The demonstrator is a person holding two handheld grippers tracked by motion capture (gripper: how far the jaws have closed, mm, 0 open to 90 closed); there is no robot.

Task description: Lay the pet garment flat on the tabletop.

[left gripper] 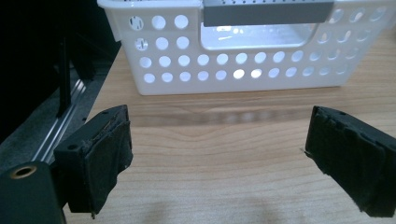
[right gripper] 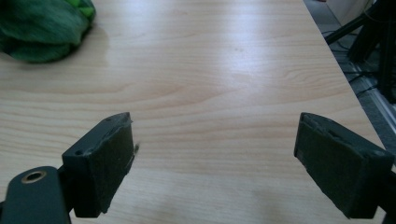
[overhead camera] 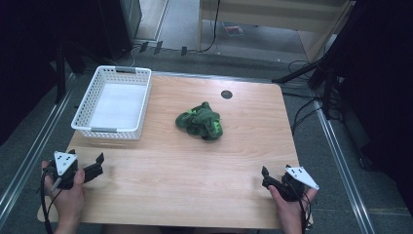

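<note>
Left gripper (overhead camera: 93, 165): we note black foam-padded fingers (left gripper: 105, 158) spread, nothing between. Just ahead of them, a white perforated plastic basket (overhead camera: 113, 102), rectangular, grey handle bar. Green crumpled cloth (overhead camera: 200, 121), soft, lies well ahead and left of the right gripper (overhead camera: 268, 178) fingers (right gripper: 105, 161), likewise spread. Wood-grain tabletop (overhead camera: 185, 170) beneath. No legible writing.

A crumpled green cloth (overhead camera: 200, 122), dark green with brighter green patches, lies bunched in a loose heap on the wooden table (overhead camera: 195, 175), slightly beyond centre. A white perforated basket (overhead camera: 114, 103) stands upright at the cloth's 9 o'clock, well apart from it, nothing inside
</note>
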